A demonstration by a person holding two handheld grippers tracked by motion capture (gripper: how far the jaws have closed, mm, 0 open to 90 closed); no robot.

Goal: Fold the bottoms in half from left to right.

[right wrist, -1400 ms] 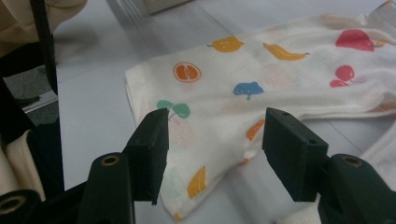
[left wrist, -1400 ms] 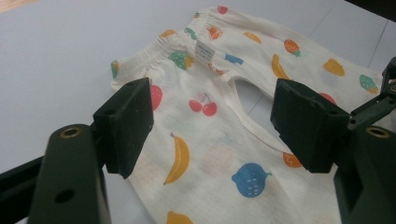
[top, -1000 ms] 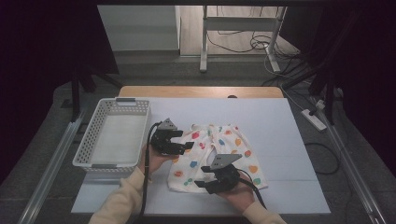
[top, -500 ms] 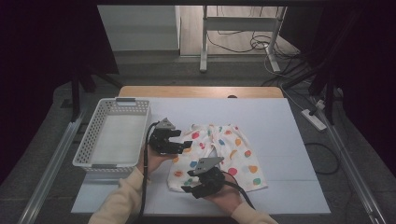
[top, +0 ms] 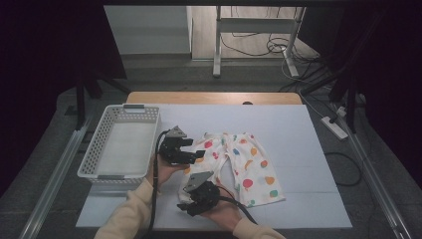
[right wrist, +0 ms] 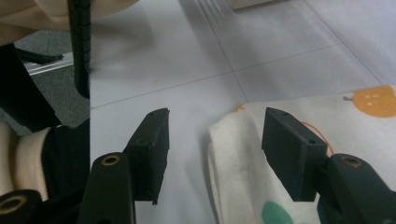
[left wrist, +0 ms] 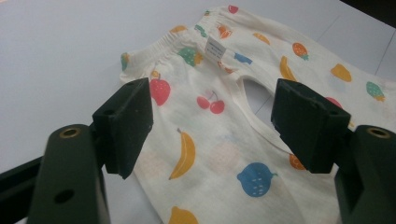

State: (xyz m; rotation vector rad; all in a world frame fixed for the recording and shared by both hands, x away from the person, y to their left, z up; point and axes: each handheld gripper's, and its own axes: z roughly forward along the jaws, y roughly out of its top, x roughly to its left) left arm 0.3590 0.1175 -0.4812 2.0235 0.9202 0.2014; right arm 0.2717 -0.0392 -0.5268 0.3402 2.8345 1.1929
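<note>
A pair of small cream trousers (top: 249,164) with a fruit print lies flat on the white table (top: 298,129). My left gripper (top: 196,152) hovers over the left part, near the waistband, with its jaws open above the cloth (left wrist: 261,51). My right gripper (top: 188,204) is at the near left corner of the trousers and points left. Its jaws stand open in the right gripper view (right wrist: 215,144). The cloth's edge (right wrist: 243,163) lies between the jaws, with neither pad pressing on it.
A white perforated basket (top: 134,107) stands at the table's left side. In the right gripper view, the left arm's cream sleeve (right wrist: 28,14) and black cable (right wrist: 79,46) hang close by. A power strip (top: 334,127) lies on the floor to the right.
My right gripper has slid left along the near side of the trousers to their near left corner. The left gripper has stayed where it was.
</note>
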